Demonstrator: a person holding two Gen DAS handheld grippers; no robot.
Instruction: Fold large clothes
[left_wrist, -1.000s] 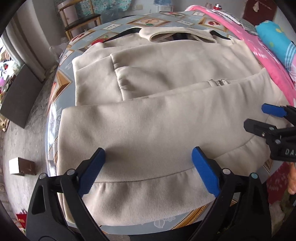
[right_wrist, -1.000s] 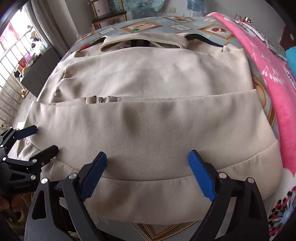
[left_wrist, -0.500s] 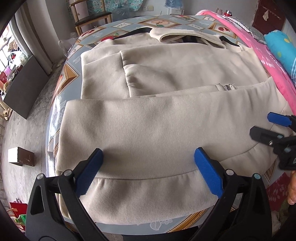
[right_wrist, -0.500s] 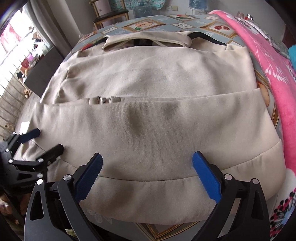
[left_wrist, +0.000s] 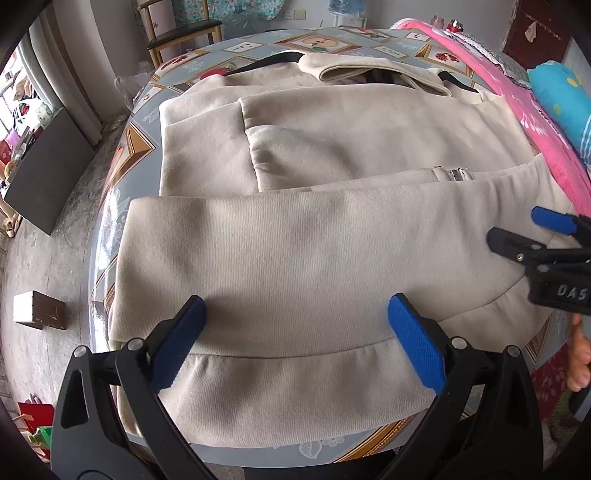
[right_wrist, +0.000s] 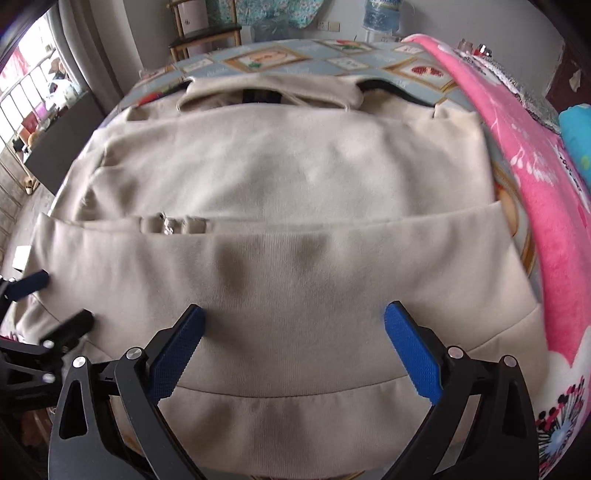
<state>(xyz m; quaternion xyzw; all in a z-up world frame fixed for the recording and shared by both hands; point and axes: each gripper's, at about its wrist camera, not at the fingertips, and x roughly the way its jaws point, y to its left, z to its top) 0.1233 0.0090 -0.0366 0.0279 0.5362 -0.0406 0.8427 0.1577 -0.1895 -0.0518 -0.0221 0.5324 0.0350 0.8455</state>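
Item: beige jacket (left_wrist: 295, 240), lying folded on the desk (left_wrist: 122, 155), hem band nearest us. We hold the left gripper (left_wrist: 295, 343) and right gripper (right_wrist: 291, 350) wide, empty, above that hem. Risk: 1 layer pinched alone, dragging the fold askew.

A lived-in home: patterned tablecloth (left_wrist: 373, 40), wooden chair (left_wrist: 184, 29), pink blanket (right_wrist: 524, 155).

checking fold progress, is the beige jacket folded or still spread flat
Partly folded. The jacket's bottom part is doubled up over its body, its hem band nearest the camera, and a sleeve is tucked across. The collar end is not folded.
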